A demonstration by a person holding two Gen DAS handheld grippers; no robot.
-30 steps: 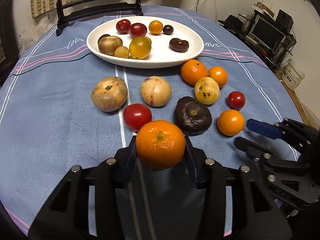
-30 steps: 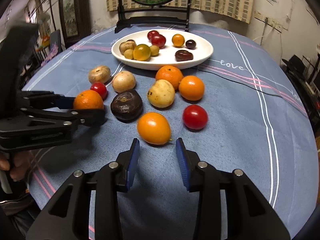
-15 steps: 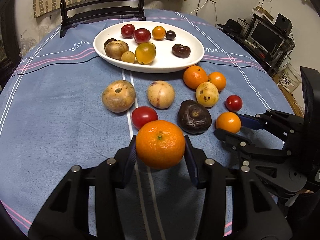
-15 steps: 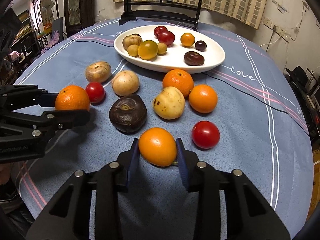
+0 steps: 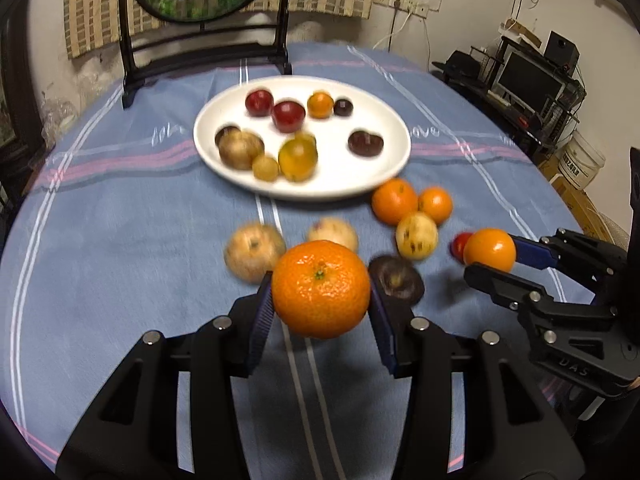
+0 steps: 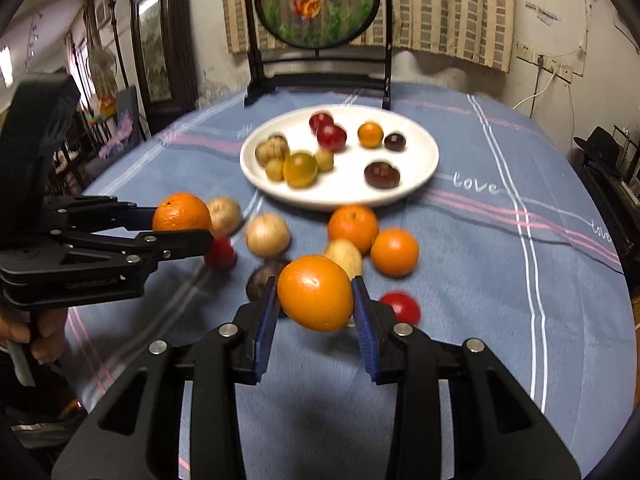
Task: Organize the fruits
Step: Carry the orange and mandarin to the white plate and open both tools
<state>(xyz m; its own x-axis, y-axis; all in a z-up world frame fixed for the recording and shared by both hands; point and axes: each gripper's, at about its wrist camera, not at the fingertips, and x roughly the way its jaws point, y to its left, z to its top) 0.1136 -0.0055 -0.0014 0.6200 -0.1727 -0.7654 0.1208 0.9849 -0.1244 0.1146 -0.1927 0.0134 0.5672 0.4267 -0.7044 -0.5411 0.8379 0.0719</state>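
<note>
My left gripper (image 5: pixel 320 300) is shut on a large mandarin (image 5: pixel 320 288) and holds it above the cloth. My right gripper (image 6: pixel 316 300) is shut on a smooth orange fruit (image 6: pixel 316 292), also lifted; it shows in the left wrist view (image 5: pixel 489 249). The mandarin shows in the right wrist view (image 6: pixel 182 212). A white plate (image 5: pixel 376 176) with several small fruits stands farther back. Loose on the cloth are two oranges (image 5: pixel 394 201), pale round fruits (image 5: pixel 416 235), a dark fruit (image 5: pixel 396 282) and red tomatoes (image 6: pixel 400 307).
The round table has a blue striped cloth (image 5: pixel 120 240). A black-framed round screen (image 6: pixel 316 4) stands at the far edge behind the plate. A monitor and shelves (image 5: pixel 528 80) stand off the table to the right.
Both grippers have risen with their fruits and tilted up toward the plate. One second ago the right gripper was open around the orange fruit on the cloth; it has since closed on it and lifted it.
</note>
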